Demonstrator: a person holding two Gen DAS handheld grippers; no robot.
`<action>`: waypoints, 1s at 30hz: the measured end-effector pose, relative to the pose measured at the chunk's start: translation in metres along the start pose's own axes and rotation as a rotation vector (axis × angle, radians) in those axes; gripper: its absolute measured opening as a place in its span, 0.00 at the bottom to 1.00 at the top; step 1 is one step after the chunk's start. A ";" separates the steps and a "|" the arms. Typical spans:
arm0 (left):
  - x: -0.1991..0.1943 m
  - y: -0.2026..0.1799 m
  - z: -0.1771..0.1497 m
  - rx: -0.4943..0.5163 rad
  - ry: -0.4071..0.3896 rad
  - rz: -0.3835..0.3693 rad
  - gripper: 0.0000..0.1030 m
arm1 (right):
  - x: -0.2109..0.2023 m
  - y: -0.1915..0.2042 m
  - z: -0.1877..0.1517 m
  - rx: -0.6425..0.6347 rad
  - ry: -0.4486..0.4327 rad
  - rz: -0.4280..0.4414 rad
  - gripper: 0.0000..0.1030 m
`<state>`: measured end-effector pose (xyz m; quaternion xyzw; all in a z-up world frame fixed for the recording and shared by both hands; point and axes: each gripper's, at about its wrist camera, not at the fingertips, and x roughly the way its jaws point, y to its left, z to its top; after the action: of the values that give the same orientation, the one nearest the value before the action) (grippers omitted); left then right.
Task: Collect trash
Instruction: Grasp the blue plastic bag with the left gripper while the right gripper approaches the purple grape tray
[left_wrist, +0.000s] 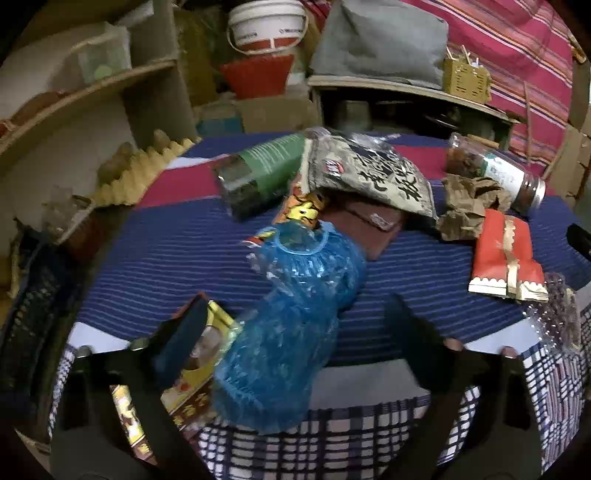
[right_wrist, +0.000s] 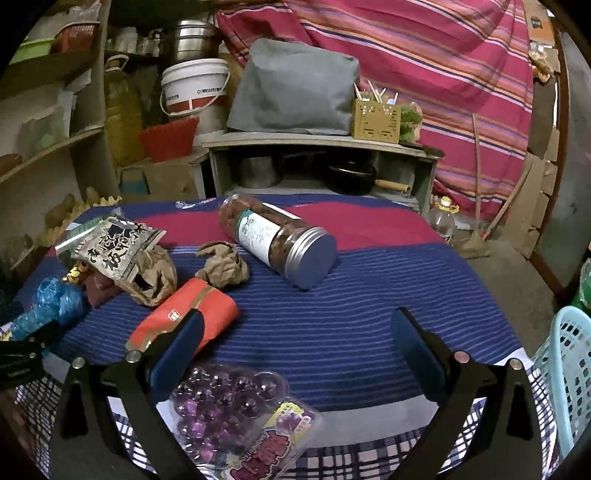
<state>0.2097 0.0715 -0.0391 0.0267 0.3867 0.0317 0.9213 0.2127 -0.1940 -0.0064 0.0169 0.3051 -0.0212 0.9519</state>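
Blue crushed bottle (left_wrist: 291, 325) lies between the spread fingers of the left gripper (left_wrist: 295, 332), long axis running away along them, seemingly untouched. Right gripper (right_wrist: 299, 350), also spread, hangs further from the bottle, over the purple blister pack (right_wrist: 236, 410).

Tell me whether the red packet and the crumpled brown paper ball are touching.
Touching. The left wrist view shows the red packet with its top edge tucked against the crumpled brown paper ball, no cloth between; the right wrist view agrees.
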 end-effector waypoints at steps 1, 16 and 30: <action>0.003 -0.001 0.001 0.005 0.006 -0.014 0.69 | 0.000 0.001 -0.001 0.001 0.003 0.004 0.96; -0.039 -0.005 0.010 0.016 -0.131 -0.007 0.14 | 0.007 0.049 -0.007 -0.067 0.052 0.045 0.96; -0.032 0.001 0.010 0.006 -0.130 0.028 0.14 | 0.045 0.080 -0.004 -0.115 0.187 0.024 0.95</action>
<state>0.1942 0.0695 -0.0092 0.0367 0.3257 0.0418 0.9438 0.2509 -0.1156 -0.0346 -0.0323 0.3932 0.0095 0.9188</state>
